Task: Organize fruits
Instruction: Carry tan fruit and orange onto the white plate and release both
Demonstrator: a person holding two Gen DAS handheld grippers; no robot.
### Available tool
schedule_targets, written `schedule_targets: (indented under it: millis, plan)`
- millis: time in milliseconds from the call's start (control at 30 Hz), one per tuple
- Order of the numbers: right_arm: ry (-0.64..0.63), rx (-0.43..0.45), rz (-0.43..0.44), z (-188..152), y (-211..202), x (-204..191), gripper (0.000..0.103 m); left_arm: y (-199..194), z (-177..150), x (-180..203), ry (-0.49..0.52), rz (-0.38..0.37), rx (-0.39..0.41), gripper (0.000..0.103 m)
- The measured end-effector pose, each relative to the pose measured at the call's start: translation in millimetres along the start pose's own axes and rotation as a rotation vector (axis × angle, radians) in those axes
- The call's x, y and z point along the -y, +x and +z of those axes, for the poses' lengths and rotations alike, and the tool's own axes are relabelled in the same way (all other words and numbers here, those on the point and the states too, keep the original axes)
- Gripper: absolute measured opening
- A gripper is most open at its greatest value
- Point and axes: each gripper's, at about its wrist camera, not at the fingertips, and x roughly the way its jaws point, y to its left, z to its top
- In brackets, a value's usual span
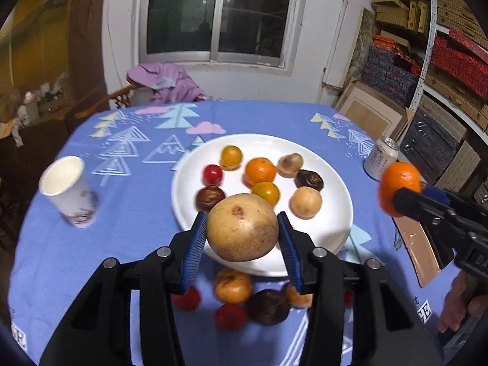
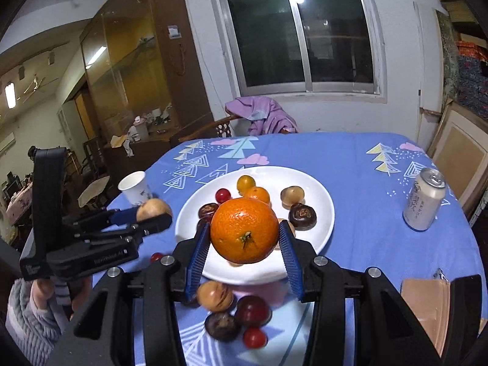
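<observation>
1. Carrying two fruits at once is the step in hand: the left gripper is clamped on a tan round fruit, and the right gripper is clamped on an orange. Both fruits hang above the near edge of the white plate, clear of the blue tablecloth.
2. Note the load already on the plate: a small orange, two yellow fruits, a red cherry tomato, dark brown fruits and a pale tan fruit. Free plate surface appears mainly along the near rim and the left side.
3. Lower each gripper over a bare patch of plate, not over another fruit; round fruits are likely to roll if set on a neighbour or on the sloped rim.
4. Bring the fruit down until it touches the plate before parting the fingers. A drop could scatter the fruits already placed.
5. Release one gripper at a time, so that the two tools do not crowd each other over the plate.
6. Keep clear of the paper cup near the left edge of the table and the drink can near the right edge; either could tip if struck.
7. Expect more work: several loose fruits lie on the cloth at the near edge of the table, just before the plate.
</observation>
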Motion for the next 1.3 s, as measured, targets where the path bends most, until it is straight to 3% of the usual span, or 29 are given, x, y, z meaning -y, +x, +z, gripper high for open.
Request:
schedule_targets:
  millis: [167,400,900,1067,1133,1233,1300]
  plan:
    - [0.021,-0.108,-0.017,-4,52,15,0.047,44,-6,14,0.043,-0.01,-0.084,0.046]
    - [-0.023,-0.164,-0.022,-20,71,8,0.047,71,-9,17,0.058,-0.038,-0.132,0.046]
    - [-0.011,-0.21,-0.042,-30,88,17,0.047,78,-15,24,0.117,0.02,-0.116,0.047]
    - [0.0,-0.205,-0.046,-30,87,20,0.048,77,-15,18,0.095,0.048,-0.102,0.066]
    - [0.003,-0.205,-0.045,-30,87,21,0.048,76,-15,15,0.088,0.042,-0.102,0.067]
    - [0.022,-0.174,-0.05,-26,80,23,0.057,74,-15,16,0.09,0.033,-0.098,0.069]
    - [0.037,-0.146,-0.05,-22,73,26,0.061,69,-13,14,0.084,0.037,-0.081,0.077]
